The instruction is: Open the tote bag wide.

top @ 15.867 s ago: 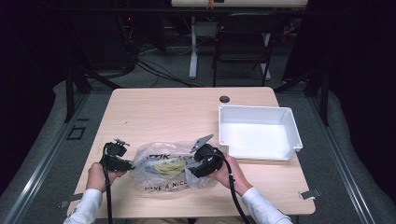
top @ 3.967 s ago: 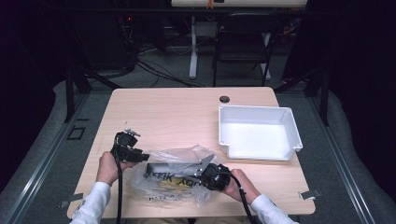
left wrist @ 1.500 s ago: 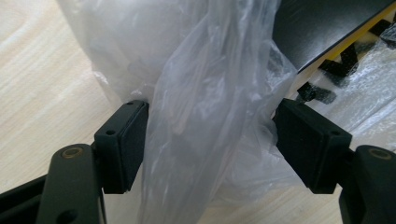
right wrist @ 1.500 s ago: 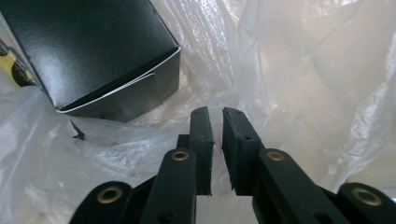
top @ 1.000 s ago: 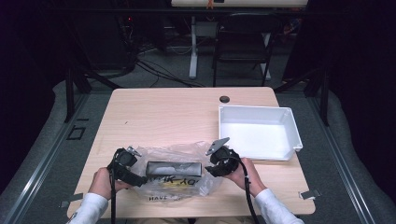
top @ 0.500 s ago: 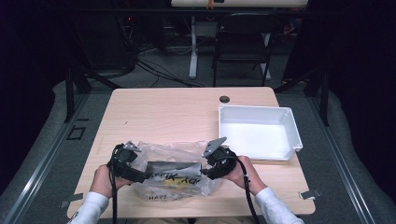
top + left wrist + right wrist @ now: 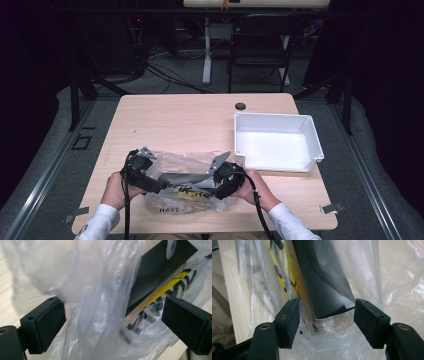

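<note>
- Bag [image 7: 186, 187] lay on table [image 7: 200, 120] near front edge, black box [image 7: 322, 285] inside.
- L gripper [image 7: 113, 325]: jaws just opened wide, plastic loose between.
- R gripper [image 7: 327, 322]: jaws just opening, box end between, unpinched.

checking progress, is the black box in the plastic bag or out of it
In. In both gripper views the clear plastic bag drapes over the black box; film covers its near end.
</note>
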`<state>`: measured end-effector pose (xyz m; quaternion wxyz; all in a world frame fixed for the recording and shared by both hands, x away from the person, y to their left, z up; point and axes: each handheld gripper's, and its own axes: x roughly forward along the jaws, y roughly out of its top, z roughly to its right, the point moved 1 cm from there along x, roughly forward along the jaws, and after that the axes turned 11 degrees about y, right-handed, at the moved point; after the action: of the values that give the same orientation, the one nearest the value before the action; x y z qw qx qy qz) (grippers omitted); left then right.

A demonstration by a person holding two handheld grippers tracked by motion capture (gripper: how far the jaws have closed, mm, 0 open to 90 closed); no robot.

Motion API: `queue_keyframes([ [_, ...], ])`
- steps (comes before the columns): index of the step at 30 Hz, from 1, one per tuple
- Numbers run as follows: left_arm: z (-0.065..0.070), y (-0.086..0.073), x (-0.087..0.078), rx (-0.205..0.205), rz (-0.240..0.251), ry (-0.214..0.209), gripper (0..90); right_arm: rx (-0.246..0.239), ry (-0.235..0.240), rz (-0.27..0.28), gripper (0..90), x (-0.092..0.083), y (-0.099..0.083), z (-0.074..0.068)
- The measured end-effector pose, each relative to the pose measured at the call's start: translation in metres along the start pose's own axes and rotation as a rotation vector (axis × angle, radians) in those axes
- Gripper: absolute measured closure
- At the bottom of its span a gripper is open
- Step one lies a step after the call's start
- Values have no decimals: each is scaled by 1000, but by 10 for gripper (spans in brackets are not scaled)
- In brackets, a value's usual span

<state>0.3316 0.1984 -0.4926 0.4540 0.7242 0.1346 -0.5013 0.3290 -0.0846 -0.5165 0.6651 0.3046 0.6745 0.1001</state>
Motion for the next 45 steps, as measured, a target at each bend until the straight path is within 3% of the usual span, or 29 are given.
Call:
queue_keyframes([
  [4, -11, -6, -3, -41, 15, 54, 129, -4, 2, -12, 321, 2, 0, -3],
  [8, -20, -7, 1, -89, 33, 131, 220, 10, -15, -69, 237, 10, -4, -3],
  [11, -24, -6, 9, -110, 14, 154, 365, 26, 2, -90, 180, 16, -6, 1],
  [15, -31, -4, 21, -134, -17, 181, 448, 48, 18, -117, 148, 24, -9, 5],
  [18, -35, -7, 32, -133, -76, 188, 488, 53, 29, -127, 140, 28, -11, 6],
  [24, -35, -16, 49, -86, -202, 137, 466, 46, 59, -138, 138, 29, -12, 5],
  [30, -33, -29, 47, -46, -275, 54, 327, 40, 90, -146, 131, 28, -15, 4],
  [34, -30, -38, 45, -28, -304, 23, 254, 33, 98, -146, 124, 25, -16, 5],
  [39, -25, -33, 36, -1, -260, 28, 211, 22, 101, -63, 159, 7, -10, 5],
  [42, -25, -28, 24, -18, -200, 18, 218, 24, 94, 6, 235, -9, -9, 7],
  [45, -30, -21, 13, -45, -143, 18, 236, 42, 51, 77, 329, -24, -8, 11],
])
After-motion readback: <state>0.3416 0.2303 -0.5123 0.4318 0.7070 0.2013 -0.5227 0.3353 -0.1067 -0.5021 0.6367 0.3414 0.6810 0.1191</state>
